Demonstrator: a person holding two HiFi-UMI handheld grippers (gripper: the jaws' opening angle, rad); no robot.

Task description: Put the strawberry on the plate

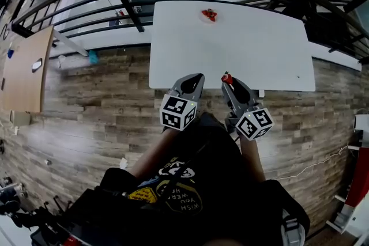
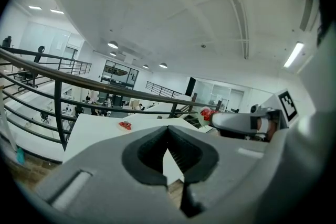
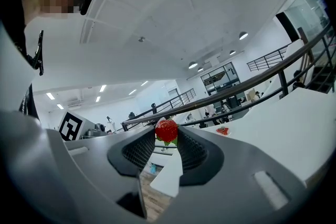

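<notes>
Showing plump red strawberry (image 3: 166, 130), green-leafed below.

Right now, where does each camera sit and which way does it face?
Head view: on the person's head, facing down at the table; torso, left gripper, right gripper show.
Left gripper view: on that gripper, along shut jaws; right gripper shows.
Right gripper view: on that gripper, along jaws gripping the strawberry.
All share the plate.

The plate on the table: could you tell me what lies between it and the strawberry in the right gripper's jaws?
Nothing but bare table lies between the plate and the held strawberry, as the head view shows.
</notes>
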